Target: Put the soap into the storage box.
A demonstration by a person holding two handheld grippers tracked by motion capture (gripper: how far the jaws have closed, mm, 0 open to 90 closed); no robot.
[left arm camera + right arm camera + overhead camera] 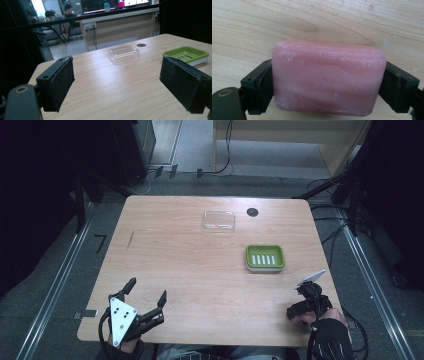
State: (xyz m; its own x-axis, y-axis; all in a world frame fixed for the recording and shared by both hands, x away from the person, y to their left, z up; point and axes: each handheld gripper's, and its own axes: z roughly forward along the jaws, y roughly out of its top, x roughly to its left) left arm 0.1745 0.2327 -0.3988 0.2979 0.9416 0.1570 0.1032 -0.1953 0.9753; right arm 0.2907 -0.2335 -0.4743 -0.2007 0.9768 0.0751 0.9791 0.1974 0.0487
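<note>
A pink bar of soap lies flat on the wooden table, and my right gripper is shut on its two short ends. In the high view the right gripper points down at the table's front right, held by a gloved hand; the soap is hidden there. A green soap dish with a white slotted insert stands right of centre, also visible as the green dish. A clear plastic lid rests further back, seen too as the lid. My left gripper hovers open at the front left, nothing between its jaws.
The wooden table has a round black cable hole near its far edge. Dark stands and cables surround the table on the floor. Beyond the far edge, people sit at desks.
</note>
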